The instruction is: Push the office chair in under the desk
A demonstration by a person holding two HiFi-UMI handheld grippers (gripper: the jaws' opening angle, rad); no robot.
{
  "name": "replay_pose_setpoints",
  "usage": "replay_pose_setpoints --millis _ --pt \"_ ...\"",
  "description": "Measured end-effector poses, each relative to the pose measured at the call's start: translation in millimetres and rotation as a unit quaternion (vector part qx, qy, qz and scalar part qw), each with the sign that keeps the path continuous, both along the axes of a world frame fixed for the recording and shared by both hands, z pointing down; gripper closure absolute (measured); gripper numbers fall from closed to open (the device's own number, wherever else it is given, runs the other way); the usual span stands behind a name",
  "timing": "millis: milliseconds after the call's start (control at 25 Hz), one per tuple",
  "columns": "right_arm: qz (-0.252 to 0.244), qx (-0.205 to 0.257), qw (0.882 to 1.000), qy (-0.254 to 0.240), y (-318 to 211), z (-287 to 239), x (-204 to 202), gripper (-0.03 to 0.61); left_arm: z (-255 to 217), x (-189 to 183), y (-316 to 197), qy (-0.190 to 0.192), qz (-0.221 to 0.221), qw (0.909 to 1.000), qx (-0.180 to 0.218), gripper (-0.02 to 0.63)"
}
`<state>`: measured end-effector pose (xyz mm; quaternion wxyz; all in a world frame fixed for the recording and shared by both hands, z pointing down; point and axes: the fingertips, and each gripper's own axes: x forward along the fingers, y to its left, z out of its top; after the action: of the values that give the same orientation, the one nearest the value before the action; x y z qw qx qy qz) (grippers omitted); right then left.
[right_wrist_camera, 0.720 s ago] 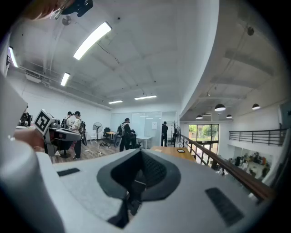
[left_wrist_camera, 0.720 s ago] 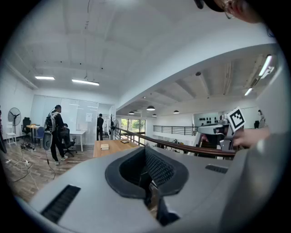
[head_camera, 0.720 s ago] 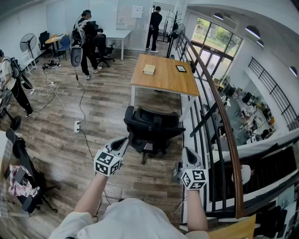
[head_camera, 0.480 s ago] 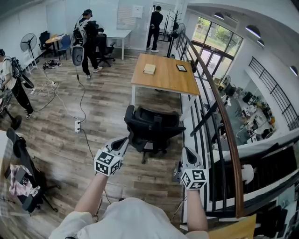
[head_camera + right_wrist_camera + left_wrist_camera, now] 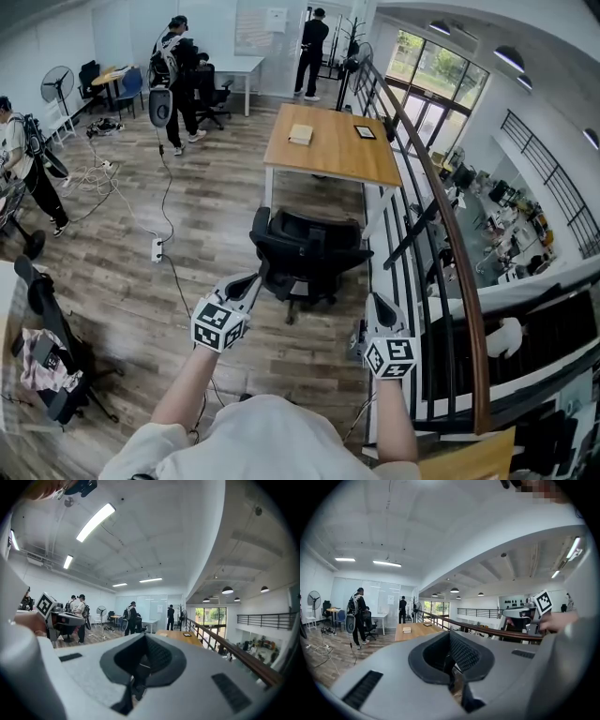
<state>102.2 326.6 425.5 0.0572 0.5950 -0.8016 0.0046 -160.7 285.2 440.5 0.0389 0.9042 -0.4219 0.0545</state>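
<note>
So the office chair (image 5: 307, 253) is sitting on the wood floor just off the near end of the worktop (image 5: 328, 155), not tucked under it, back facing the person. The left tongs (image 5: 251, 279) are pressed together with nothing in them, tips right by the chair's left side; can't tell if they touch. The right tongs (image 5: 378, 305) are pressed together too, empty, off to the chair's right by the railing (image 5: 441, 225).

My left claw (image 5: 251, 281) and right claw (image 5: 377, 305) are pale grey wedges with black ribbed pads (image 5: 464, 651), each bearing a cube (image 5: 218, 325) of black-and-white square markers. My shirt (image 5: 262, 436) is white, short-sleeved.
</note>
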Motion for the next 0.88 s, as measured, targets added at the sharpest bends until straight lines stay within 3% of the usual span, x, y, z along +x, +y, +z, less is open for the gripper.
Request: replay_pose_setpoints --millis 400,600,880 --pt "-0.003 -0.003 1.0 -0.001 2 10 -3 0.574 10 1 5 -0.005 0.003 1.0 -0.008 0.616" --pt "-0.017 -0.009 1.0 -0.001 3 17 -14 0.558 17 -5 5 -0.006 -0.003 0.9999 -0.014 0.584" --pt "-0.018 -0.017 1.0 0.017 -3 21 -27 0.478 24 -15 0 -0.008 -0.011 0.9997 -0.022 0.54"
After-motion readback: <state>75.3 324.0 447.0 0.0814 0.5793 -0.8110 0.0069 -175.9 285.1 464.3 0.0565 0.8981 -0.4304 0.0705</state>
